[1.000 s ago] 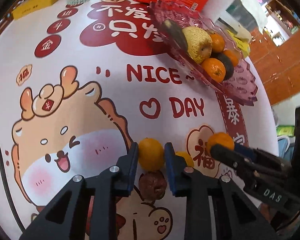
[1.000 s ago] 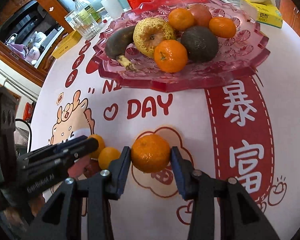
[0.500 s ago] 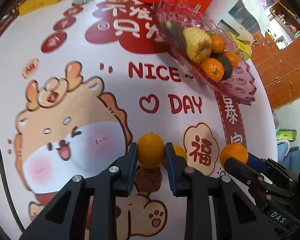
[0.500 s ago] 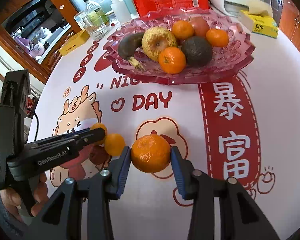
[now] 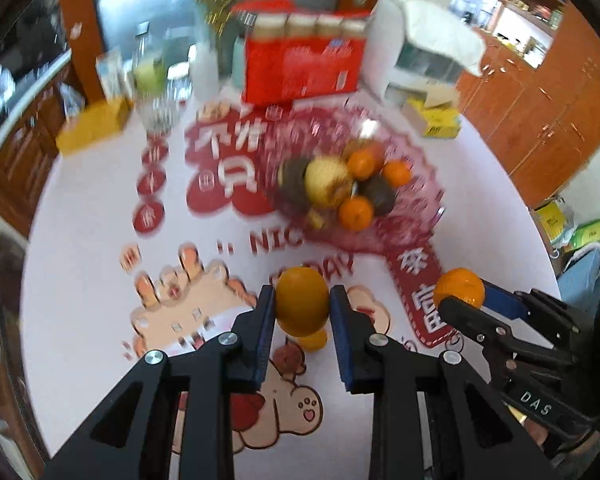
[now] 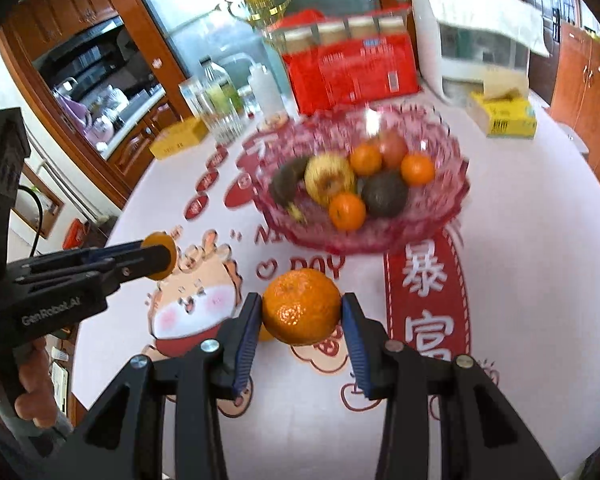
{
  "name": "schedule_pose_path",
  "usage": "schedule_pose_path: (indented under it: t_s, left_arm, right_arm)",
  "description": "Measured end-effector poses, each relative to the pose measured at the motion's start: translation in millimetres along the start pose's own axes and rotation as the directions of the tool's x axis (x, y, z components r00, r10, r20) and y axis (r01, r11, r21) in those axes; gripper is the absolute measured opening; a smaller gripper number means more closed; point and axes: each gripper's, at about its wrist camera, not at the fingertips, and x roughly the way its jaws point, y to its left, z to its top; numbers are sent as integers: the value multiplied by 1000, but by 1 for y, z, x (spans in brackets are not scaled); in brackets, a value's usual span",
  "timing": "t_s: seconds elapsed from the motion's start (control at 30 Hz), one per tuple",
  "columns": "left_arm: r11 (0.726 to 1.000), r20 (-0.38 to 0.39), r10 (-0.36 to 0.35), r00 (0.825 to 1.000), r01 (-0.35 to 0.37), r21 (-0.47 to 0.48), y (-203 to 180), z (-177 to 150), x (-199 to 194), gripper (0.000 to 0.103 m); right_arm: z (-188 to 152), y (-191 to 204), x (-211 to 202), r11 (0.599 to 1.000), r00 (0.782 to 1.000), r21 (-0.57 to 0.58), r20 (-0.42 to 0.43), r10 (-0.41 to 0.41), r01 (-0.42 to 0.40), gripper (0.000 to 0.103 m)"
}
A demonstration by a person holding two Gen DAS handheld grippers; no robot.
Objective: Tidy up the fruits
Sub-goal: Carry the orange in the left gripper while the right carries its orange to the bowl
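Fruit bowl (image 6: 452, 200) mid-table — box (image 6: 352, 70) behind it, two loose fruits (image 5: 314, 340) in front.

Glossy, seemingly glass fruit bowl (image 6: 440, 224)

"DAS" — right gripper (image 5: 460, 300); "GenRobot.AI" — left gripper (image 6: 158, 256)

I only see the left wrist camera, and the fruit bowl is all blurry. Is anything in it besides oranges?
Observer: Yes, the right wrist view shows a blackened banana in the pink bowl.
Visitor: Who holds my camera's tool?
Observer: A bare hand grips the handle of the left gripper, shut on its orange.
Visitor: Is the other orange really pinched?
Observer: Yes, the right gripper has its fingers pressing both sides of its mandarin.
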Motion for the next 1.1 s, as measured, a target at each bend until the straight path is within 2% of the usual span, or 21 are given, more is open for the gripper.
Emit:
schedule_pose_path:
  t_s: [0.13,0.27,0.4,0.5,0.67,0.8,0.93,1.1]
  left_arm:
    - [994,107,51,993,-61,90,-16,34,-43,26]
    - [986,200,71,977,-99,132,-29,67,-72,26]
    - [983,247,73,966,-111,143,-38,98,-77,26]
    - [985,236,69,969,-103,136,-40,116,-57,26]
    - [986,158,52,986,-76,145,-44,121,11,26]
    - [977,85,88,992,-103,186,-49,112,78,26]
    - [973,14,85,996,-86,213,-49,103,130,26]
    - [975,-47,65,997,-53,217,-48,96,168,26]
  right_arm:
    - [30,1,-36,1000,997,-20,76,-3,4,41]
    - [65,1,-73,998,982,-38,186,-35,43,41]
    - [94,-3,-87,995,964,-45,253,-79,93,41]
    - [110,-9,-80,992,958,-36,266,-103,117,41]
    - [122,-27,-34,992,972,7,200,-123,124,41]
    - [113,-47,26,985,981,38,91,-173,170,41]
    - [98,-68,82,973,975,57,-32,-220,222,41]
    - [86,-86,121,962,961,100,-137,-239,253,41]
